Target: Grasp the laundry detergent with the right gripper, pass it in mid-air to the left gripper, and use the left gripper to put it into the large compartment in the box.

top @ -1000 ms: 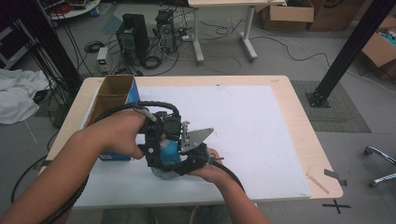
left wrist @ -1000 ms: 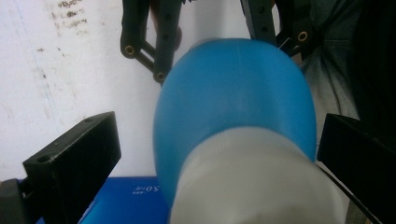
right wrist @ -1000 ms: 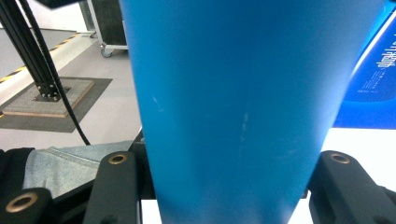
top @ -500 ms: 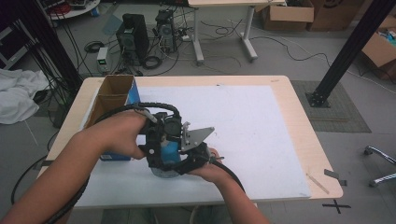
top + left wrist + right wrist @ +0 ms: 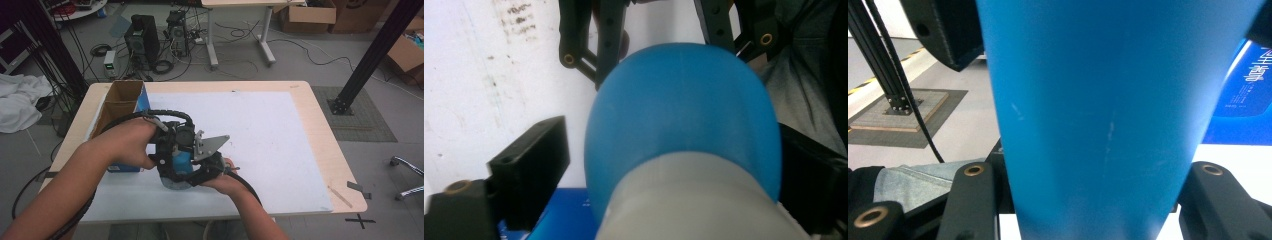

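In the high view, the two hands and the black gripper parts cover most of the blue thing (image 5: 181, 162), so its shape is hard to tell. The open cardboard box (image 5: 122, 100) is partly behind the left hand (image 5: 131, 142). In the left gripper view, the blue thing's rounded end is so close that it looks blurry, and the right finger (image 5: 809, 180) is cut off by the edge. In the right gripper view, the blue thing hides the worktop behind it, and the words on the blue box (image 5: 1243, 90) are cut off.

Over the near part of a white-topped table (image 5: 280, 130), two hands bring the left gripper (image 5: 167, 145) and right gripper (image 5: 212, 160) together around a blue object (image 5: 181, 161). An open cardboard box (image 5: 119, 102) with a blue side stands at the table's left edge, just beside the left hand (image 5: 131, 142).
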